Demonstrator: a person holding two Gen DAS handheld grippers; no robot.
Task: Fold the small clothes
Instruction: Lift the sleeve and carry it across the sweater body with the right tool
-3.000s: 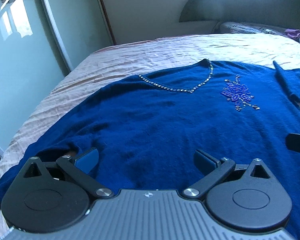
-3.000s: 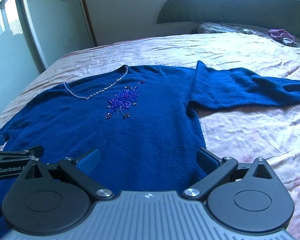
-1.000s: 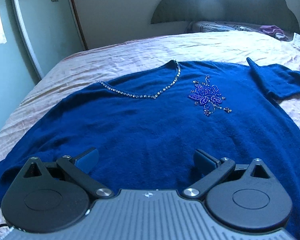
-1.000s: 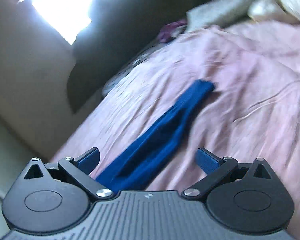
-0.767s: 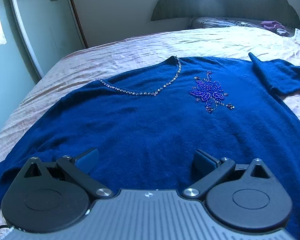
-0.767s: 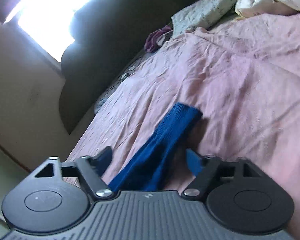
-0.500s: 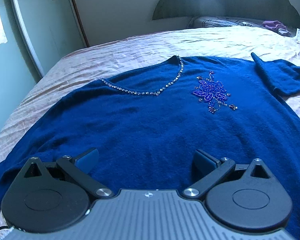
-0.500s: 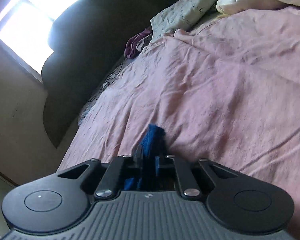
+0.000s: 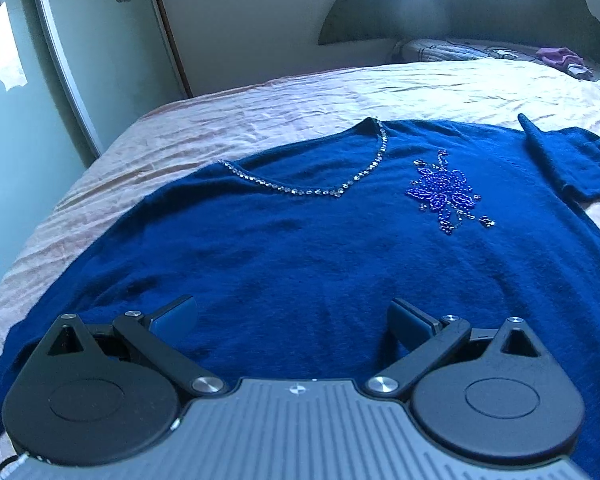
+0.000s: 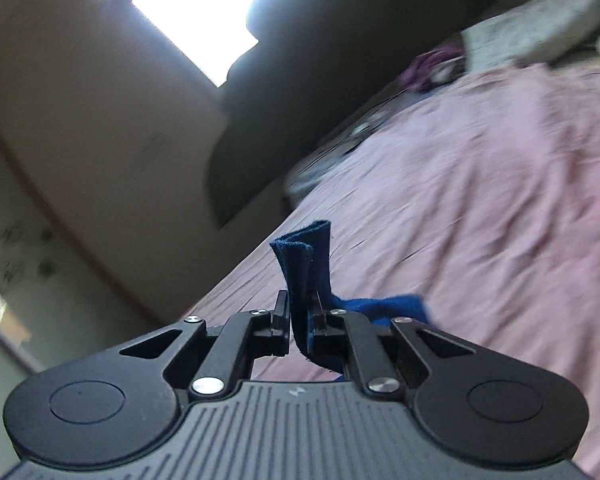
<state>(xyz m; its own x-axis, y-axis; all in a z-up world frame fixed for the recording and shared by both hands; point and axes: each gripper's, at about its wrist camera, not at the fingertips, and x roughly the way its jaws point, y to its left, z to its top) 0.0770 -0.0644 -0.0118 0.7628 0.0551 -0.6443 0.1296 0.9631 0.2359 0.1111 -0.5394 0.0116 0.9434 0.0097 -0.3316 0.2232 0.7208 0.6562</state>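
Observation:
A dark blue sweater [image 9: 284,256] with a rhinestone V-neck and a beaded flower [image 9: 444,196] lies flat, front up, on the bed. My left gripper [image 9: 292,316] is open and empty, just above the sweater's lower part. My right gripper [image 10: 300,312] is shut on the cuff of the right sleeve [image 10: 306,256], which sticks up between the pads, lifted off the sheet. The base of that sleeve [image 9: 568,164] shows at the right in the left wrist view.
The pink wrinkled sheet [image 10: 480,208] covers the bed. A dark headboard [image 9: 460,12] and pillows [image 10: 532,28] with a purple cloth [image 10: 428,66] are at the far end. A mirrored wardrobe door [image 9: 28,92] stands on the left.
My right gripper swung to the right sleeve, closed on its cuff and lifted it off the sheet. My left gripper stayed open over the sweater, shifting only slightly.

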